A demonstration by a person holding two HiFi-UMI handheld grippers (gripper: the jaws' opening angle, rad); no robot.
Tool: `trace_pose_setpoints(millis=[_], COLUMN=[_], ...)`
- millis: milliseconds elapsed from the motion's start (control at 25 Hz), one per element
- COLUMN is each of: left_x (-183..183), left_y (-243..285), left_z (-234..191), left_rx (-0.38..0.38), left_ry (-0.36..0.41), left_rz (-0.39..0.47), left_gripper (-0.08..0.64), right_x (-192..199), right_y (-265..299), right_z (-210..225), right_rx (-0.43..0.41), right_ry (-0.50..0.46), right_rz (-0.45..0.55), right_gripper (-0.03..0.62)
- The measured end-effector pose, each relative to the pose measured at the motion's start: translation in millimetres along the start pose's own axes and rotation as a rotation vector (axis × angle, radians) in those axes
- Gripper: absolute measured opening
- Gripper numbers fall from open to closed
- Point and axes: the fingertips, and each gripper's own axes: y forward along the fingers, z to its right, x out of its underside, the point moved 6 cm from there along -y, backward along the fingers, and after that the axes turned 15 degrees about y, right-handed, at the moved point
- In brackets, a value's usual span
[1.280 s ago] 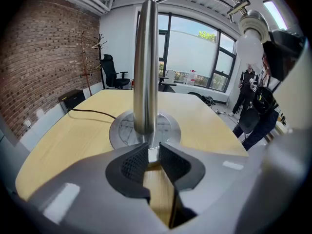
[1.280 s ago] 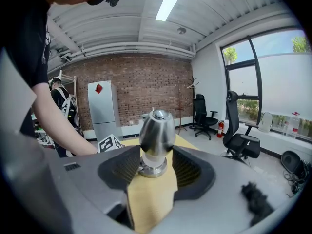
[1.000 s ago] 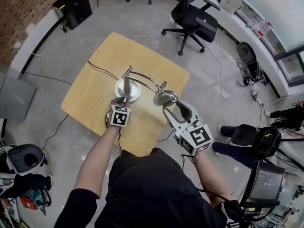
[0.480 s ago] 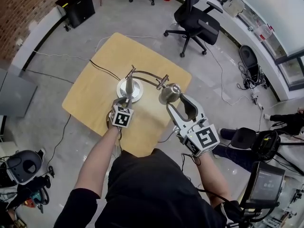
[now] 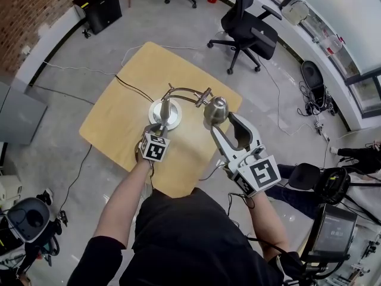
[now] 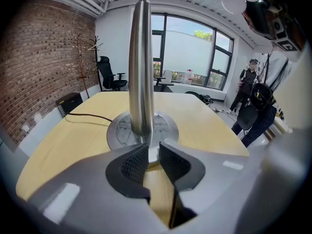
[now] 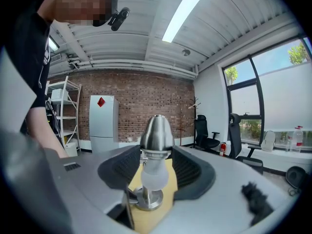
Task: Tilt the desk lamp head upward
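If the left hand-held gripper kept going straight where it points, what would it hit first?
Its jaws clamp the brushed-steel lamp pole. Pushed on along its downward slant, the left hand-held gripper would probably meet the lamp's round silver base first, though depth is unclear.

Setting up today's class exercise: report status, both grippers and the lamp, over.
Left gripper clamped low on lamp post. Right gripper closed on lamp head, above table. Nothing in the way.

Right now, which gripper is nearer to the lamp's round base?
Left. The left gripper has its jaws clamped on the lamp's stem just above the round base. The right gripper grips the lamp head, higher up and off to the right of the base.
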Motion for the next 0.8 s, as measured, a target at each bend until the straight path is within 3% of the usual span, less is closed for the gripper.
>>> trace_pose_setpoints(millis=[800], left_x=[3], left_y=[1], left_z=[7], left_rx=[-0.006], left_ry=[0.005], left_rz=[0.010], left_gripper=[0.078], right_x=[-17], right_y=[11], right_z=[-7], right_rx=[-0.052], right_ry=[0.006], right_rz=[0.032], right_gripper=[0.209])
